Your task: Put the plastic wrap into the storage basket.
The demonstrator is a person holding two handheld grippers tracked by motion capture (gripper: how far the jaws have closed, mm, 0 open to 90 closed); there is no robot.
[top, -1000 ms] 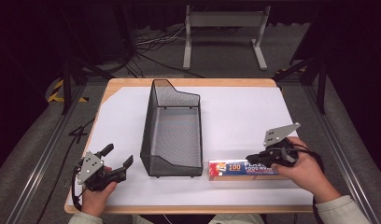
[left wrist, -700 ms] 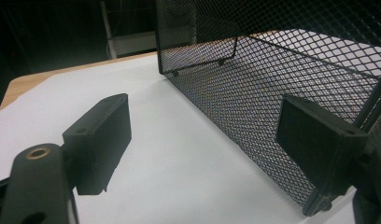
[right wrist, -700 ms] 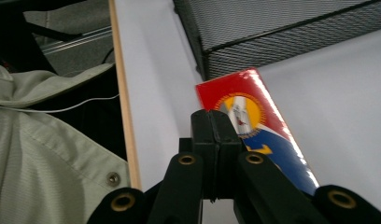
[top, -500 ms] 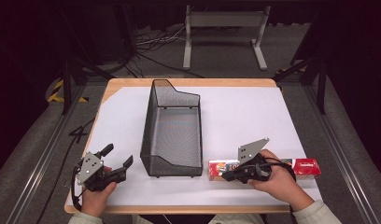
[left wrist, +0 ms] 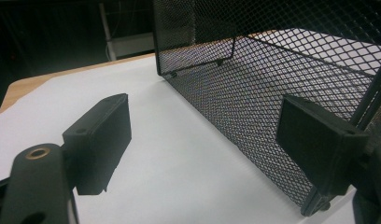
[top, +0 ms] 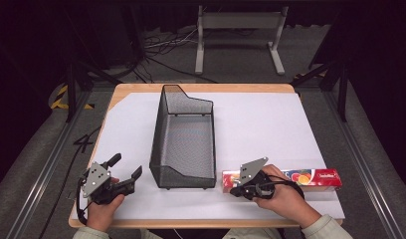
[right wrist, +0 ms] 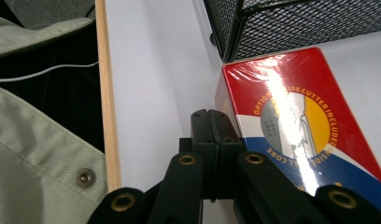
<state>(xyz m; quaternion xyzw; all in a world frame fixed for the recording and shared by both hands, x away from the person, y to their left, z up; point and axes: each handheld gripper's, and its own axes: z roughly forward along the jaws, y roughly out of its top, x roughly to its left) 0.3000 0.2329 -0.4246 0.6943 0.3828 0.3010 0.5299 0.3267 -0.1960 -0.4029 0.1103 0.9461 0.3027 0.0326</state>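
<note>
The right gripper (right wrist: 211, 122) has its jaws pressed together (nothing between them), tips just beside the box (right wrist: 296, 121), which lies on the table beside the basket (top: 183, 139).

Colours and patterns noted on desk (top: 285, 88) and items.

Desk edge pale wood, covered by plain white sheet (top: 260, 129). Wire basket (top: 183, 139) black throughout, fine diamond mesh. Long box (top: 310, 177) red at ends, with white and blue bands, a yellow-orange disc ringed in orange lettering, and fruit print in orange and red; glossy film glare across it. Left claw (top: 125, 172) matt black with grey plate; brass-coloured rivets. Right claw (top: 234, 190) likewise black, grey plate above. Sleeves pale grey-green.
</note>
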